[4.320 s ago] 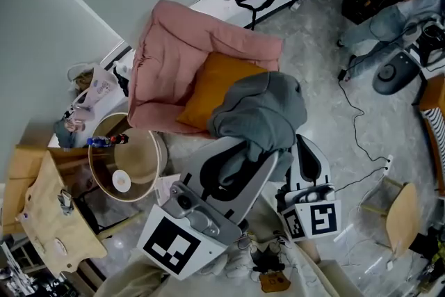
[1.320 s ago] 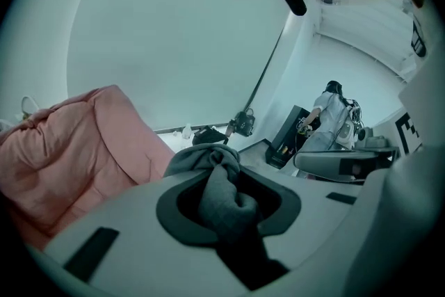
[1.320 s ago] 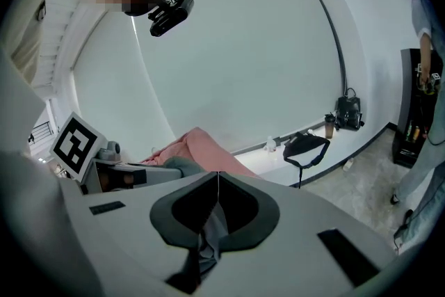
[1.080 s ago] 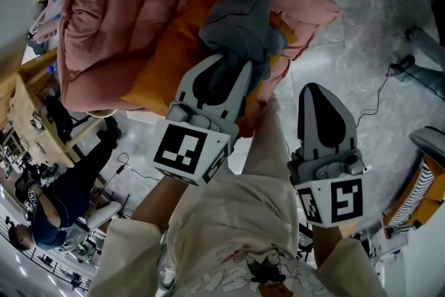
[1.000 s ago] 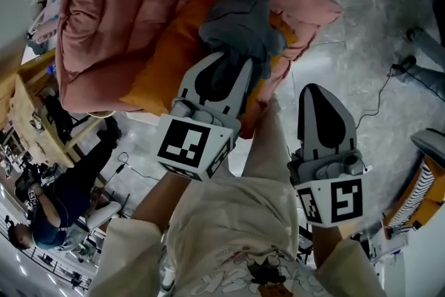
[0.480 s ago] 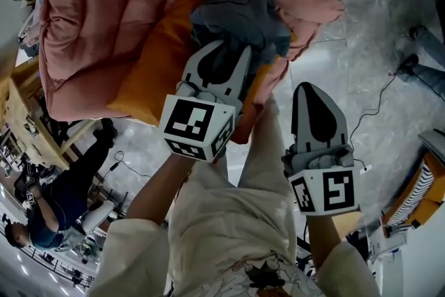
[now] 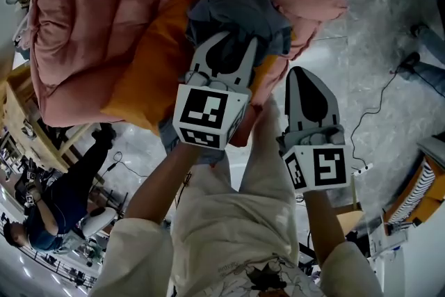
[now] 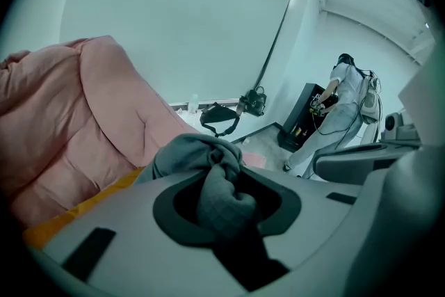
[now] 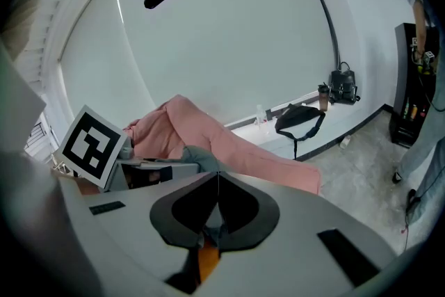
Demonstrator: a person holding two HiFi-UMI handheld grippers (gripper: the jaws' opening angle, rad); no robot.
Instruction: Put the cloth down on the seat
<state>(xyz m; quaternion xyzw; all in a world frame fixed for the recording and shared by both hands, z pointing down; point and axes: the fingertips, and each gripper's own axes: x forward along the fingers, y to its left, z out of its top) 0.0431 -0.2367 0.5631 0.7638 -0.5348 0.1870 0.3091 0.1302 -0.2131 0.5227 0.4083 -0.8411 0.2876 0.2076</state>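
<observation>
On the left lies the pink seat (image 7: pixel 90 24), with an orange cushion (image 7: pixel 149 73) in its hollow. The grey cloth (image 7: pixel 240 7) sits bunched at the right end of that cushion, against the seat's padded edge. Most of it looks to rest there, though I cannot tell whether its full weight is down.

My left gripper (image 7: pixel 235 39) reaches into the bundle from below. Its jaws are pinching a thick fold of the cloth, which in the left gripper view fills the gap between them and bulges out over the top.

Further right, my right gripper (image 7: pixel 300 73) hangs beside the seat over the grey floor (image 7: pixel 361 73), apart from the cloth. Its jaws are pressed together with nothing between them, so it plays no part in the hold.

I judge the carrying to be done and the task nearly finished, since the cloth is where it belongs. What is left is to spread my left jaws, let the fold drop onto the cushion and draw the gripper back without dragging the fabric off the seat's edge.
</observation>
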